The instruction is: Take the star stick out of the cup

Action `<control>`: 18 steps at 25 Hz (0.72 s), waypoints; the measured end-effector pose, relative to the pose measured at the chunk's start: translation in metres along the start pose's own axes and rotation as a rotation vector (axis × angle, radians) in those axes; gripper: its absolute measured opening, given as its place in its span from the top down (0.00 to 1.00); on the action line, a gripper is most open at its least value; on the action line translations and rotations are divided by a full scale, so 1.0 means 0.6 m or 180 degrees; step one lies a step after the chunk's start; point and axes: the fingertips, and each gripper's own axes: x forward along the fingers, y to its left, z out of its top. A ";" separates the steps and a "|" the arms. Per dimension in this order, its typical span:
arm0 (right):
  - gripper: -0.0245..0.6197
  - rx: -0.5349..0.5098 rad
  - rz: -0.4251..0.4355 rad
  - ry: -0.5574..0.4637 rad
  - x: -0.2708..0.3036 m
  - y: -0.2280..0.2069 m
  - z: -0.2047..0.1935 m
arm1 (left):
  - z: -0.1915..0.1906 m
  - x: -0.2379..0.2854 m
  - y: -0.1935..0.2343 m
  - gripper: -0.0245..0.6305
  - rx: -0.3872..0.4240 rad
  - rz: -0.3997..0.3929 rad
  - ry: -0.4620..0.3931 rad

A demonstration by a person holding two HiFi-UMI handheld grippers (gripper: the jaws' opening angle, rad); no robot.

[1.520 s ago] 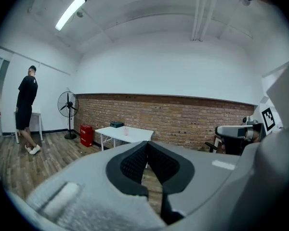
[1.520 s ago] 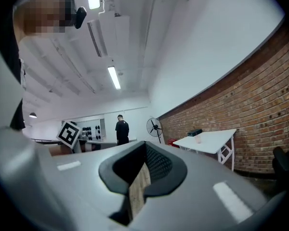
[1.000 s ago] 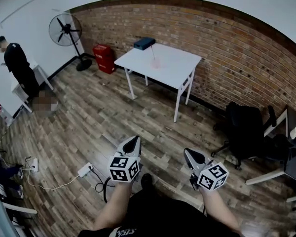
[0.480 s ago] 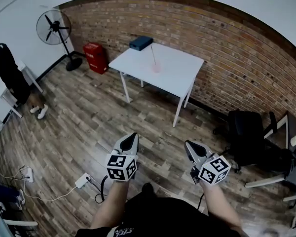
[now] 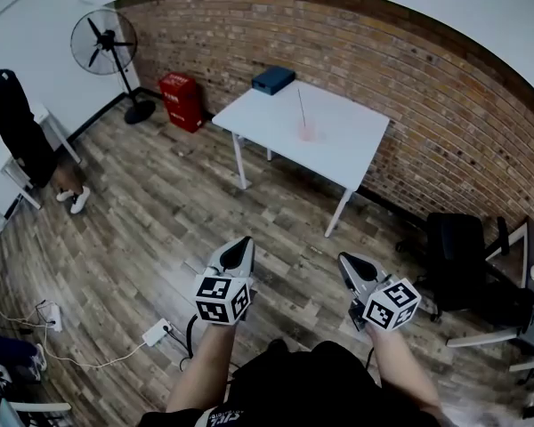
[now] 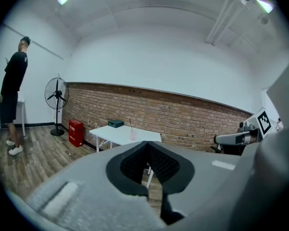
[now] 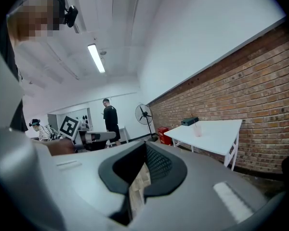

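Observation:
A small pink cup (image 5: 307, 132) stands on a white table (image 5: 347, 149) by the brick wall, with a thin stick (image 5: 301, 107) rising out of it. My left gripper (image 5: 241, 246) and right gripper (image 5: 348, 262) are held side by side low in the head view, far from the table, over the wooden floor. Both are shut with nothing in them. In the left gripper view the cup (image 6: 133, 136) is small and distant beyond the shut gripper (image 6: 147, 146). The right gripper view has the cup (image 7: 198, 130) at the right, past the shut gripper (image 7: 145, 147).
A dark blue box (image 5: 273, 80) lies at the table's far corner. A floor fan (image 5: 107, 43) and a red box (image 5: 180, 94) stand by the wall at the left. A person (image 5: 18, 127) stands far left. A black chair (image 5: 458, 261) is at the right, a power strip (image 5: 155, 332) on the floor.
The table with the cup has shifted right and looks slightly nearer in the head view. Both grippers keep about the same place and stay shut. The person at the left has moved.

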 end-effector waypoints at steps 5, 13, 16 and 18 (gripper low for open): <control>0.96 -0.0011 0.0081 0.0063 0.045 0.001 0.001 | -0.011 0.019 0.042 0.95 -0.0106 0.0070 0.0035; 0.96 0.0206 0.0086 0.0085 0.126 -0.093 -0.005 | -0.009 0.099 0.088 0.95 -0.0105 0.0171 0.0188; 0.96 0.0263 0.0156 0.0078 0.171 -0.131 0.004 | 0.008 0.145 0.112 0.95 -0.0079 0.0246 0.0207; 0.96 0.0278 0.0201 0.0061 0.204 -0.165 0.018 | 0.025 0.191 0.125 0.95 -0.0058 0.0269 0.0217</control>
